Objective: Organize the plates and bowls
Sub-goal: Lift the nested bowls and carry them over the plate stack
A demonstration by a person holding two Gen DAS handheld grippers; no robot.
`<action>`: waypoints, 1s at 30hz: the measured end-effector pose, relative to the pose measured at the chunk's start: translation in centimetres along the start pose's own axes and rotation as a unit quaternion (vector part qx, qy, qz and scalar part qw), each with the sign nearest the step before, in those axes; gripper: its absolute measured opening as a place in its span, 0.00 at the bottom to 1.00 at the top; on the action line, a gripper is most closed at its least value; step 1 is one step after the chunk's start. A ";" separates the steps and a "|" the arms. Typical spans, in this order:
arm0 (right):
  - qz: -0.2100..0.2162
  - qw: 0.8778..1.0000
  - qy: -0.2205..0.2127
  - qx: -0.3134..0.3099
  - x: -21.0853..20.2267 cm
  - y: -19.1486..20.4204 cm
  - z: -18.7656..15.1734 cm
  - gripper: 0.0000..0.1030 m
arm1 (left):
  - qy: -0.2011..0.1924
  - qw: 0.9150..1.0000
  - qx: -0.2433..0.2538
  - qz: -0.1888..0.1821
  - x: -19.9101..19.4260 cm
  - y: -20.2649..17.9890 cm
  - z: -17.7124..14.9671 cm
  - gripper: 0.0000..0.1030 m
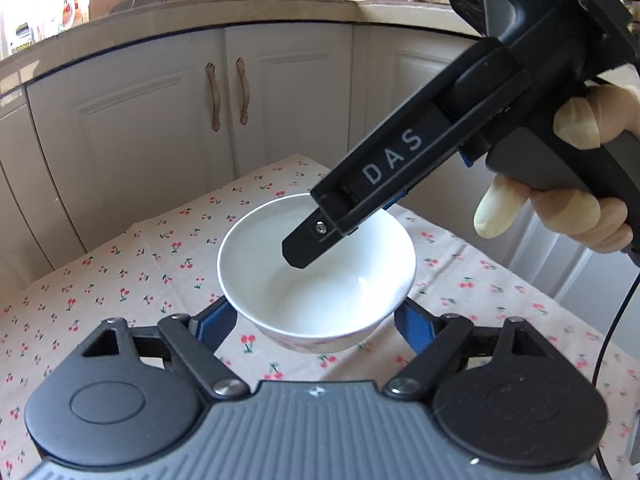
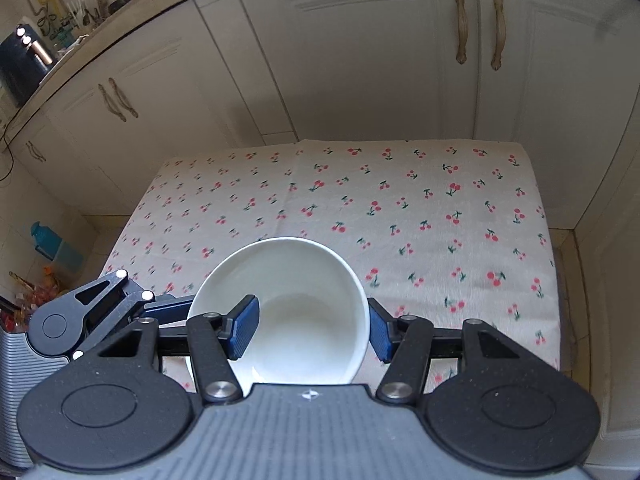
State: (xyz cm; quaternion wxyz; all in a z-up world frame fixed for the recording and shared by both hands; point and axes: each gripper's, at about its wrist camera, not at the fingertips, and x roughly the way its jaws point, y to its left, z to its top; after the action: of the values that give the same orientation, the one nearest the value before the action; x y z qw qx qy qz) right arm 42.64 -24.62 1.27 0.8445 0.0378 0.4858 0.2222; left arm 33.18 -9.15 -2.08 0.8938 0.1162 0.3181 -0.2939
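Note:
A white bowl [image 1: 320,280] hangs a little above the cherry-print tablecloth [image 1: 120,280]. My left gripper [image 1: 316,324] is shut on it, with its blue pads [image 1: 216,324] pressed on the lower outer wall on both sides. My right gripper [image 2: 312,328] straddles the right wall of the bowl [image 2: 304,280]. Its left pad [image 2: 244,328] stands inside the bowl, clear of the wall. The other pad sits outside, right by the rim. In the left wrist view the inner finger [image 1: 304,248] of the right gripper reaches down into the bowl. A gloved hand [image 1: 580,216] holds that gripper.
The table stands against cream kitchen cabinets [image 2: 360,60], with a counter [image 1: 200,4] of bottles and jars above them. The left gripper's linkage [image 2: 80,312] shows at the left of the right wrist view. A teal container [image 2: 52,248] stands on the floor to the left.

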 end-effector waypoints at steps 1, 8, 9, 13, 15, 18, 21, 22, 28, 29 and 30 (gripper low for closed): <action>0.000 1.000 0.000 0.000 -0.5 0.4 -0.3 0.61 | -0.001 1.000 0.001 -0.001 -0.6 -0.2 -0.1 0.83; 0.007 1.000 -0.015 0.007 -4.4 2.7 -3.1 0.61 | -0.013 1.000 0.017 -0.005 -5.1 -2.3 -1.1 0.83; 0.009 1.000 -0.016 0.007 -4.9 3.0 -3.6 0.61 | -0.016 1.000 0.020 -0.005 -5.7 -2.6 -1.3 0.83; 0.009 1.000 -0.018 0.003 -6.6 4.2 -5.4 0.61 | -0.021 0.999 0.023 -0.010 -7.7 -3.8 -2.2 0.83; 0.010 1.000 -0.017 0.003 -7.3 4.7 -6.3 0.61 | -0.020 0.999 0.025 -0.012 -8.4 -4.3 -2.7 0.83; 0.012 1.000 -0.017 0.001 -8.4 5.5 -7.7 0.61 | -0.020 0.999 0.029 -0.012 -9.5 -5.1 -3.4 0.83; 0.011 1.000 -0.019 -0.007 -9.3 6.3 -8.9 0.61 | -0.022 0.999 0.027 -0.017 -10.5 -5.6 -4.1 0.83; 0.011 1.000 -0.019 -0.007 -9.5 6.5 -9.3 0.61 | -0.021 0.999 0.027 -0.019 -10.9 -5.8 -4.3 0.83; 0.013 1.000 -0.012 -0.009 -10.4 7.6 -11.3 0.61 | -0.022 0.999 0.030 -0.024 -12.5 -6.9 -5.6 0.83; 0.015 1.000 -0.010 -0.009 -10.4 7.7 -11.7 0.61 | -0.022 0.999 0.030 -0.025 -12.7 -7.0 -5.9 0.83; 0.016 1.000 -0.009 -0.008 -10.5 7.8 -12.0 0.61 | -0.022 0.999 0.030 -0.027 -12.9 -7.1 -6.1 0.83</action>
State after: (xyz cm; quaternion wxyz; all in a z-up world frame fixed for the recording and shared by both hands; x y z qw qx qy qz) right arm 25.48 -23.77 5.61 0.8453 0.0410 0.4760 0.2393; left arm 17.82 -6.58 1.31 0.8885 0.1276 0.2926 -0.3296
